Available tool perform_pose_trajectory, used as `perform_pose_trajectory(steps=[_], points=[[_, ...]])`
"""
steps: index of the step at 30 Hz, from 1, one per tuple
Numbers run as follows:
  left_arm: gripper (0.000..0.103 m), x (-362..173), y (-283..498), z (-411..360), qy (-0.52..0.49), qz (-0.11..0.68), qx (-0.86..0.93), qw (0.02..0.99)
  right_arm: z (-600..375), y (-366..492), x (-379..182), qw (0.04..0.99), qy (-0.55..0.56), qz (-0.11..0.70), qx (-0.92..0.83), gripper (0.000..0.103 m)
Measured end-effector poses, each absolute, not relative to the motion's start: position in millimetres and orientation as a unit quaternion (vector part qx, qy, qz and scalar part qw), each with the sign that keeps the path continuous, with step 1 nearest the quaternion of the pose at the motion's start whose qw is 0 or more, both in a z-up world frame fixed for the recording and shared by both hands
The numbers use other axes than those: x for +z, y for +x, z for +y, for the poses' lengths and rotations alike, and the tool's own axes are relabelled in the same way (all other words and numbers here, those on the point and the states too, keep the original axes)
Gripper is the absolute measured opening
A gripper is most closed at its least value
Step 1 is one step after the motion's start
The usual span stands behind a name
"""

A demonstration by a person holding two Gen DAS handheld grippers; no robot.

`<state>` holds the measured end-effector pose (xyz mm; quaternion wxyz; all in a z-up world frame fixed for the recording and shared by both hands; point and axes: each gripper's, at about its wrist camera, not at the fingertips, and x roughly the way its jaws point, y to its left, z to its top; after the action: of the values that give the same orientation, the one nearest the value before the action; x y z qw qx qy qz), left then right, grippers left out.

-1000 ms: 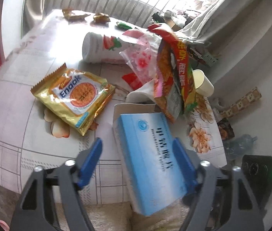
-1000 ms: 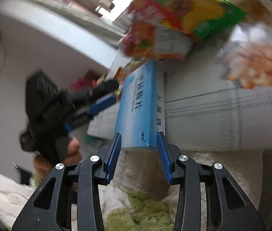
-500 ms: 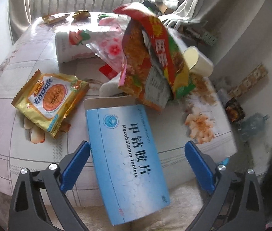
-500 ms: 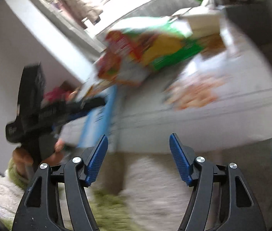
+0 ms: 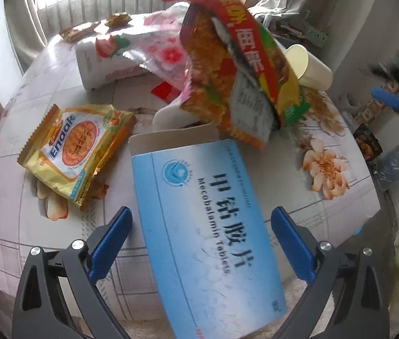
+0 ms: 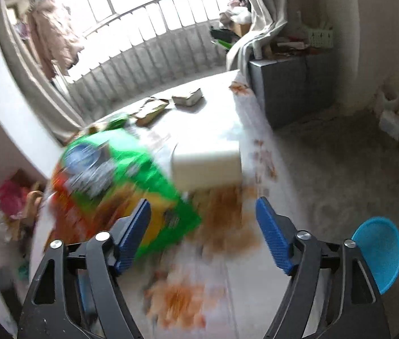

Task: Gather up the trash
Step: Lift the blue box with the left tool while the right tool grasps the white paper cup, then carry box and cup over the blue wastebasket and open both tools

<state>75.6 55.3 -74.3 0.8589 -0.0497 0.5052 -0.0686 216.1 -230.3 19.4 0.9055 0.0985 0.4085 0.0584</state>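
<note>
Your left claw (image 5: 201, 243) stands wide around the blue tablet box (image 5: 205, 237), pads clear of it. Your right claw (image 6: 203, 237), jaws just opening, holds nothing above the table (image 6: 227, 130), beside the blurred snack bag (image 6: 120, 186).

Right wrist view smeared by motion: green snack bag (image 6: 131, 186) print unreadable, tablecloth flowers (image 6: 179, 299) mere orange smudges. Blue tablet box (image 5: 208, 243) near corner cut by left view's lower edge. Right gripper (image 5: 391, 104) blurred at frame edge.
</note>
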Motion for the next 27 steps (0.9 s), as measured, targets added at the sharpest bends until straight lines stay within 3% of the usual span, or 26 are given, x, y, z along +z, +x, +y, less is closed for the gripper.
perform_pose_trajectory(steps=[5, 11, 15, 27], points=[[0.096, -76, 81, 60, -0.039, 0.504, -0.066, 0.86, -196, 298, -6, 0.893, 0.022, 0.449, 0.029, 0.085], [0.095, -75, 81, 66, -0.041, 0.501, -0.065, 0.862, -187, 321, -32, 0.873, -0.047, 0.486, 0.008, 0.086], [0.09, -74, 79, 72, -0.053, 0.496, -0.065, 0.864, -204, 311, -29, 0.867, -0.004, 0.498, 0.017, 0.079], [0.082, -64, 68, 85, -0.099, 0.489, -0.082, 0.863, -280, 226, -11, 0.842, 0.179, 0.503, 0.08, 0.079]])
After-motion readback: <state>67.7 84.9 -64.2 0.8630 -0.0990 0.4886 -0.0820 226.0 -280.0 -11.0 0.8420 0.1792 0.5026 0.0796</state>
